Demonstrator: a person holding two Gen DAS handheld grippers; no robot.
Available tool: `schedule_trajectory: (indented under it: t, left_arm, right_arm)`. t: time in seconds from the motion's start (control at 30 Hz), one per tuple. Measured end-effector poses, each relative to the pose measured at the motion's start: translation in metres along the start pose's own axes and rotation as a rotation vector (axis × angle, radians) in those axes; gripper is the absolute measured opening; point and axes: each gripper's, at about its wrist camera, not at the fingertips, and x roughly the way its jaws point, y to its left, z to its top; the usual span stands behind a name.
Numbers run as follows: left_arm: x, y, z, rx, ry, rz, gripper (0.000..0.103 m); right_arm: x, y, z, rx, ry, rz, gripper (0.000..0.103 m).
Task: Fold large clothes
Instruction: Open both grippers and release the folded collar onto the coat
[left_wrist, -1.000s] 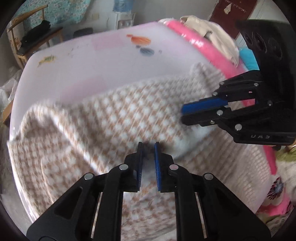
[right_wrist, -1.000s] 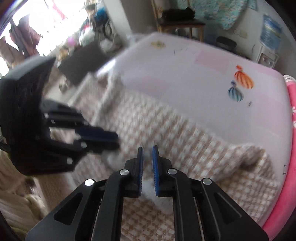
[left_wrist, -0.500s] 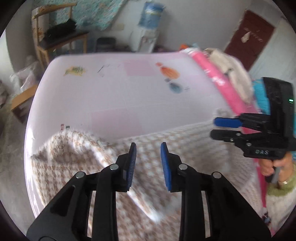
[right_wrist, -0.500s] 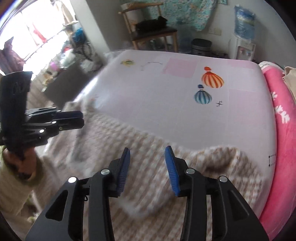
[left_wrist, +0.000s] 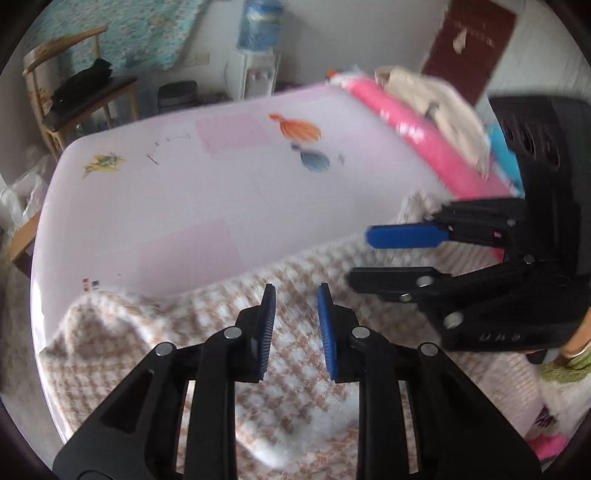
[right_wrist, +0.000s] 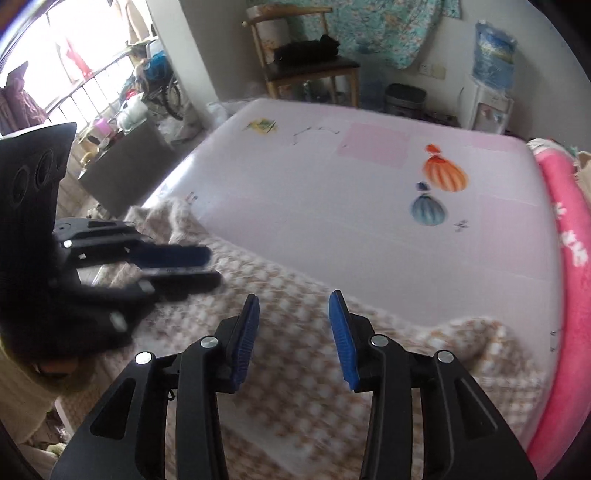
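Brown-and-white checked garment (left_wrist: 303, 373) lies rumpled along the bed's (left_wrist: 207, 206) near edge.

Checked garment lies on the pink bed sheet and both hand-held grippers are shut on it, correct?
Not quite. The checked garment does lie on the pink bed sheet, but the left hand-held gripper and right hand-held gripper are open, as each wrist view shows.

Probably a home bedroom: bed (right_wrist: 332, 206), wooden chair (right_wrist: 306, 62), water dispenser (right_wrist: 489, 99).
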Motion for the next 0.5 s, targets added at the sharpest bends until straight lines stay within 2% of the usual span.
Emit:
schedule_trajectory:
  t: [0.07,0.1,0.17,0.23,0.3,0.37,0.43,0.5]
  left_arm:
    - [0.007,-0.002,-0.004,0.02,-0.015,0.034,0.026]
    - [0.005,0.001,-0.003,0.002,-0.009,0.02,0.027]
    - [-0.005,0.007,-0.003,-0.047,-0.003,0.009,0.027]
    - [-0.021,0.003,-0.011,-0.013,-0.032,0.006,0.025]
    - [-0.024,-0.006,-0.022,0.014,-0.02,-0.024,0.026]
    - [-0.011,-0.015,-0.032,0.054,0.018,0.025,0.027]
    - [-0.011,-0.023,-0.039,0.095,-0.01,0.071,0.028]
    - [-0.022,-0.025,-0.042,0.076,-0.009,0.07,0.028]
  right_arm:
    - [0.01,-0.004,-0.004,0.013,-0.015,0.01,0.038]
    - [0.007,-0.008,-0.003,0.041,-0.007,0.032,0.038]
    - [-0.003,-0.006,-0.006,0.063,-0.004,0.023,0.038]
    - [-0.015,0.006,-0.014,0.011,-0.031,0.011,0.038]
    - [-0.011,0.014,-0.024,-0.026,-0.021,-0.015,0.038]
    - [0.001,0.014,-0.033,-0.045,-0.017,-0.04,0.04]
    - [-0.003,0.02,-0.037,-0.073,-0.032,-0.071,0.04]
    - [-0.014,0.025,-0.04,-0.059,-0.019,-0.097,0.04]
